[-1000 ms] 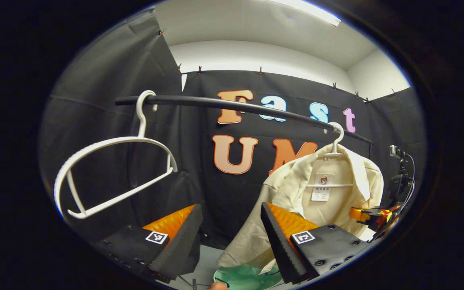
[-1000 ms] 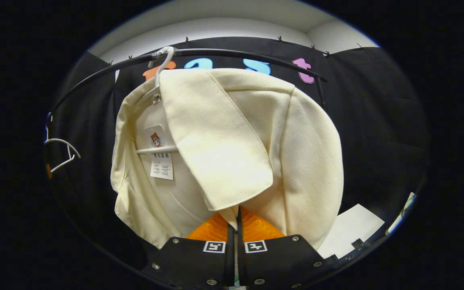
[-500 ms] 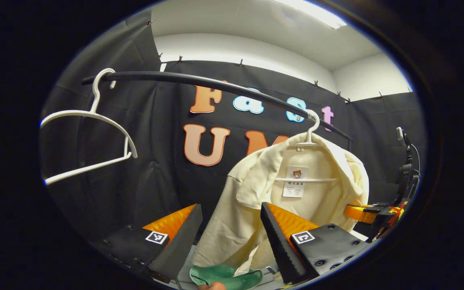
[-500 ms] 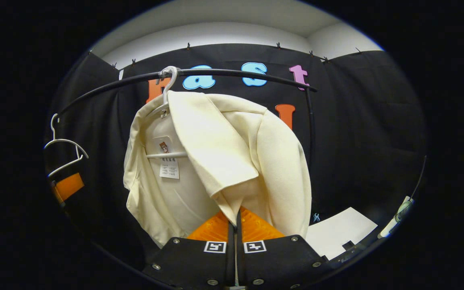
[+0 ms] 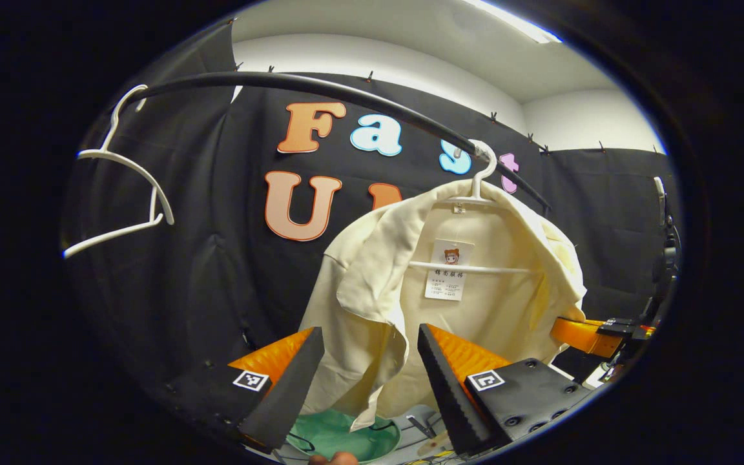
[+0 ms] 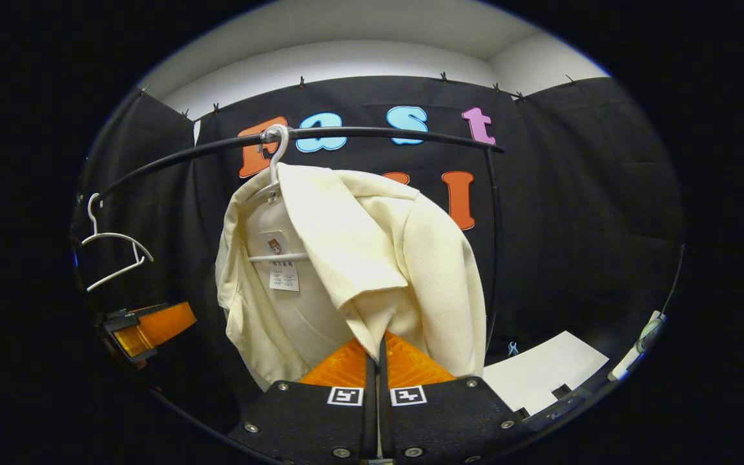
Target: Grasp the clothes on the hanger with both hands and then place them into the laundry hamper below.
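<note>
Right claw [image 6: 377,361] pinches the jacket [image 6: 372,271] hem; left claw [image 5: 369,368] gapes wide below it.

The jacket [image 5: 475,303] on the hanger [image 5: 475,187] is a plain cream colour, with no pattern, and the label [image 5: 448,270] inside its collar is white with a small coloured picture. The hanger is white, and the empty hanger [image 5: 123,194] beside it is white too. The rail [image 5: 320,90] is black. Below the jacket lies something pale green [image 5: 346,439]. A sheet [image 6: 546,371] near the wall is white.
</note>
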Demonstrator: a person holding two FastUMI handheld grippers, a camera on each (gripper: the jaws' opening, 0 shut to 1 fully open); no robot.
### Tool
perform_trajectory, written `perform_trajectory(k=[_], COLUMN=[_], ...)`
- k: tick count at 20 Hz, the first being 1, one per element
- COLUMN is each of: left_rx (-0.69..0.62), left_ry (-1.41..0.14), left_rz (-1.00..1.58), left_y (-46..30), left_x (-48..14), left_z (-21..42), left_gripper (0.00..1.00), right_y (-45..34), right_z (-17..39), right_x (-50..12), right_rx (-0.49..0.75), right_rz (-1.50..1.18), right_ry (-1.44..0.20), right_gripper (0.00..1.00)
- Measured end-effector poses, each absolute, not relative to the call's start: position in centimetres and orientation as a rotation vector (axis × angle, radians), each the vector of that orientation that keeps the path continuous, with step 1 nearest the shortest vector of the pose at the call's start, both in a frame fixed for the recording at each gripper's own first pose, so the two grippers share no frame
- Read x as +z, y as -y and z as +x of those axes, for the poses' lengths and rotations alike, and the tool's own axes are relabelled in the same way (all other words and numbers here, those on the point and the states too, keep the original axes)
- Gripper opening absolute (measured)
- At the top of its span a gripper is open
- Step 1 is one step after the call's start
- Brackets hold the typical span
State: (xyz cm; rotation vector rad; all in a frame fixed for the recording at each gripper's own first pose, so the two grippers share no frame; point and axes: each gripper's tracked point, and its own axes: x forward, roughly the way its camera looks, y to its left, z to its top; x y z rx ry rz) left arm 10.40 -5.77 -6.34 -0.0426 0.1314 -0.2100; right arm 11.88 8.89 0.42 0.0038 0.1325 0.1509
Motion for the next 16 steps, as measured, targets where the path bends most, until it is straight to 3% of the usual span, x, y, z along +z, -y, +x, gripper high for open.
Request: perform_trajectory(k=[3, 4, 11, 16], left_rx=[-0.205, -0.21, -0.208, -0.205], left_ry=[-0.161, -0.169, -0.218, -0.283], left_rz=[-0.035, -0.032, 0.034, -0.052], left_y=[6.2, 6.5, 7.4, 7.8], left_x=[-7.8, -8.4, -11.3, -13.4], left_z=[12.2, 12.9, 16.9, 19.2], left_gripper=[1.0, 0.96, 0.96, 0.95], right_y=[-8.7, -8.6, -8.1, -7.6], right_z=[11.6, 11.4, 11.1, 10.4], right_x=[0.7, 0.8, 1.2, 2.0], right_rx=[0.149, 0.148, 0.149, 0.146], right_rz=[0.003, 0.005, 0.021, 0.011], right_ry=[-0.135, -0.135, -0.128, -0.108], right_gripper=[0.01, 0.01, 0.01, 0.01])
